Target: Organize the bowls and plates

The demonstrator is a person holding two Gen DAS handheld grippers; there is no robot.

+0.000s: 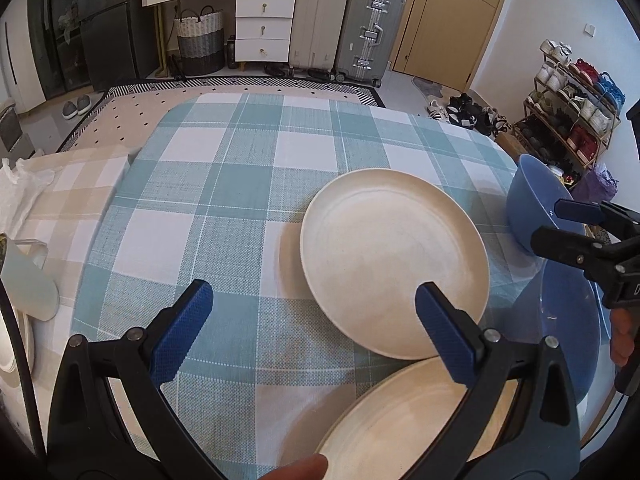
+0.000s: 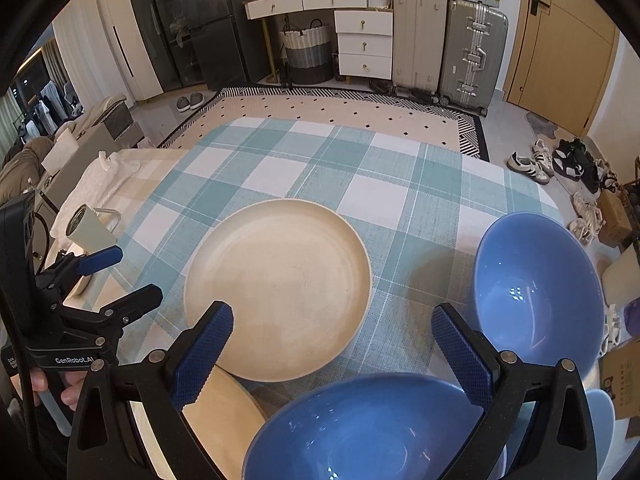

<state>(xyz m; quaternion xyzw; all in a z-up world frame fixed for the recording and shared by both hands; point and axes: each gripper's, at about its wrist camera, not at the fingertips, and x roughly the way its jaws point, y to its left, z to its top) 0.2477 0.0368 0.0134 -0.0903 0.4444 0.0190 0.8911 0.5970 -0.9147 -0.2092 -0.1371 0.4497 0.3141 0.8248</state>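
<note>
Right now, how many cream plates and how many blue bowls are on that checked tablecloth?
Cream plates: 2, one farther, one nearer
Blue bowls: 2, one nearer, one farther right
Total: 4

Checked cloth (image 2: 304, 168) covers the tabletop. On it, one cream plate (image 2: 280, 288) sits ahead of the right jaws, a second plate (image 2: 224, 412) under their left finger, one blue bowl (image 2: 536, 292) to their right, another bowl (image 2: 360, 432) right beneath.
</note>
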